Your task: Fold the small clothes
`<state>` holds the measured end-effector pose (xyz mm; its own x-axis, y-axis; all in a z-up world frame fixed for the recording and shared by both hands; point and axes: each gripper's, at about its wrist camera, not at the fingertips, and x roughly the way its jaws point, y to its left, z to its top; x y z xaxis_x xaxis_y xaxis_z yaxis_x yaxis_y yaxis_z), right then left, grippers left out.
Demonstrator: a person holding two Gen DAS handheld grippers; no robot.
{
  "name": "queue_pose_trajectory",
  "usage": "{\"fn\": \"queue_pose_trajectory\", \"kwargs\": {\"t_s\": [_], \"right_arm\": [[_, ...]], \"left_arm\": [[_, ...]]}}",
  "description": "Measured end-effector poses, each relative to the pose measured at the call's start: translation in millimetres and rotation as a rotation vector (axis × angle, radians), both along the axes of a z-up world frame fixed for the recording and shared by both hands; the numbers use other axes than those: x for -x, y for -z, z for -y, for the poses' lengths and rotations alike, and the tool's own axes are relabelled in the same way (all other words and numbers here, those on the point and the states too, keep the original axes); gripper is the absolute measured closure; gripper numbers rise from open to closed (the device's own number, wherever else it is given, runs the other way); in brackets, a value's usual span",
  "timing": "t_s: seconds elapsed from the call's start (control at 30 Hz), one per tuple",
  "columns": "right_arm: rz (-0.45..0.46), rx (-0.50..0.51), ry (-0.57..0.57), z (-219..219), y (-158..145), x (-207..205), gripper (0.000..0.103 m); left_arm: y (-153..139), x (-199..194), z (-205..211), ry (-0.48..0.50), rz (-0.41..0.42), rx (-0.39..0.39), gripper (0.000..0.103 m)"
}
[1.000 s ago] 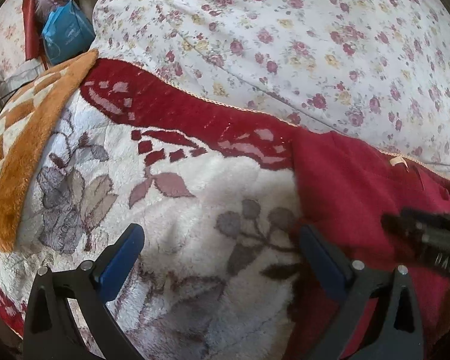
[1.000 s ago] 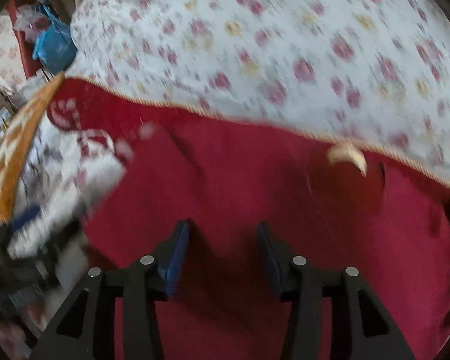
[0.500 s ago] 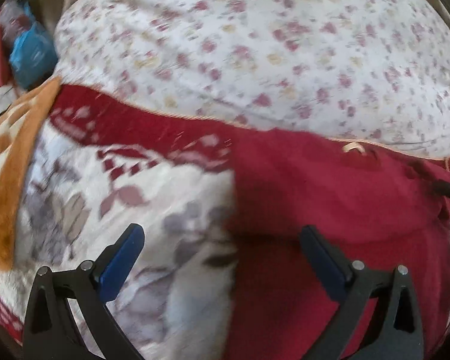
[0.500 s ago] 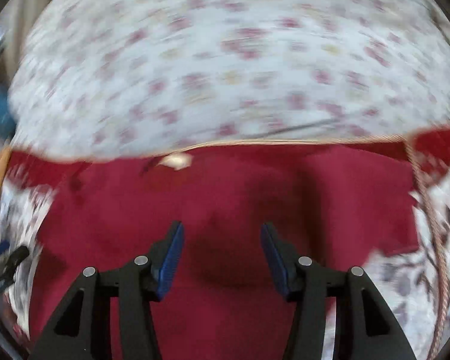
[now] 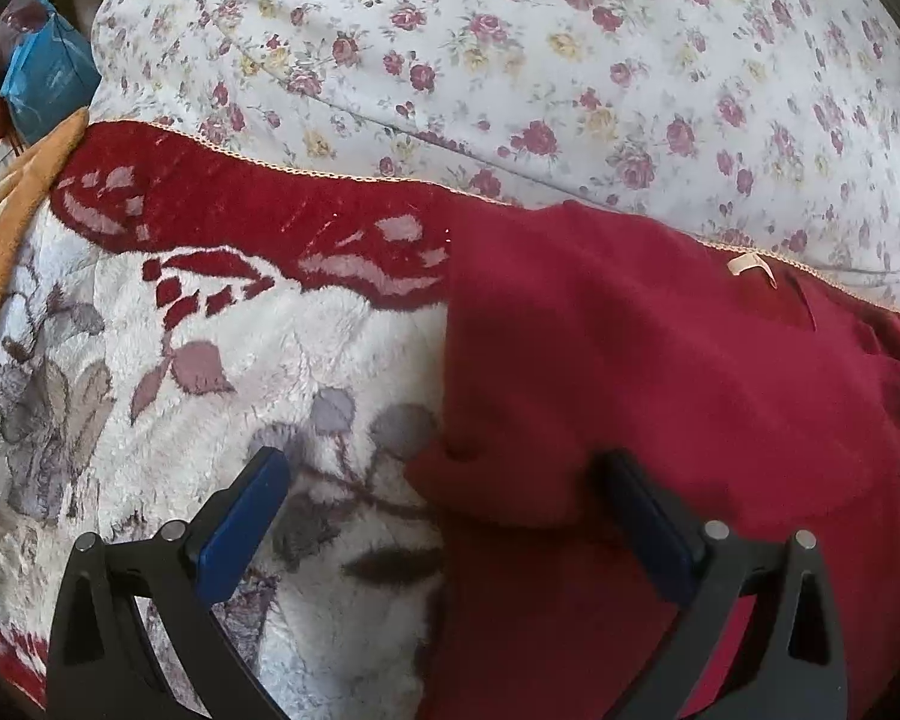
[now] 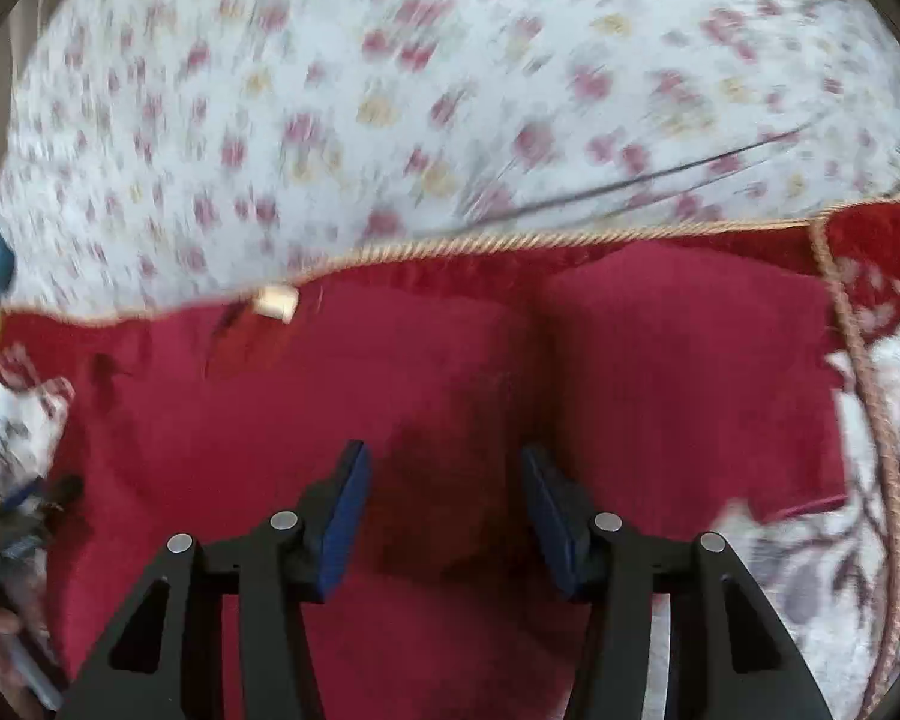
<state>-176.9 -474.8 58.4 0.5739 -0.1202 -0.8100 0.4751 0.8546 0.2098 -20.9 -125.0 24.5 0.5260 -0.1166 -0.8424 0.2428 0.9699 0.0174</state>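
A dark red garment (image 5: 660,372) lies spread on a fluffy white and red floral blanket (image 5: 222,360), with a small cream label (image 5: 750,267) near its far edge. My left gripper (image 5: 444,483) is open wide, straddling the garment's left edge where a fold bulges up. In the right wrist view the same garment (image 6: 330,396) fills the middle, its label (image 6: 277,302) at the far left. My right gripper (image 6: 441,468) is open and empty, low over the garment's middle. The left gripper (image 6: 18,516) shows at the left edge.
A white quilt with small roses (image 5: 540,72) lies behind the garment. An orange patterned blanket (image 5: 6,228) and a blue bag (image 5: 48,84) sit at the far left. The blanket's corded gold edge (image 6: 858,372) curves down the right side.
The left gripper shifted right then back a little, now straddling the garment's left edge, which has bunched up. The right gripper swept right across the garment toward its right edge.
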Motion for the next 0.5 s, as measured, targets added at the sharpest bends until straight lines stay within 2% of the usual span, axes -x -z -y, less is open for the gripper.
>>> {"fn": "queue_pose_trajectory", "kwargs": {"t_s": [0.03, 0.1, 0.17, 0.27, 0.37, 0.5], "right_arm": [[0.024, -0.006, 0.045, 12.7, -6.7, 10.4, 0.028], [0.064, -0.027, 0.148, 44.7, -13.7, 26.1, 0.018], [0.058, -0.067, 0.239, 79.4, -10.5, 33.6, 0.018], [0.049, -0.171, 0.308, 117.4, 8.7, 32.9, 0.018], [0.09, -0.283, 0.369, 148.0, 32.6, 24.1, 0.018], [0.121, -0.304, 0.382, 166.4, 53.1, 8.9, 0.018]], "left_arm": [[-1.9, 0.7, 0.3, 0.001, 0.005, -0.001, 0.0], [-8.0, 3.5, 0.6, 0.005, 0.025, -0.004, 0.0], [-12.9, 5.0, 1.4, 0.011, 0.04, 0.0, 0.0], [-15.5, 5.4, -0.7, 0.01, 0.045, 0.01, 0.0], [-13.4, 4.3, 0.4, 0.007, 0.05, -0.011, 0.0], [-9.8, 3.5, 3.3, 0.013, 0.06, -0.042, 0.0]]}}
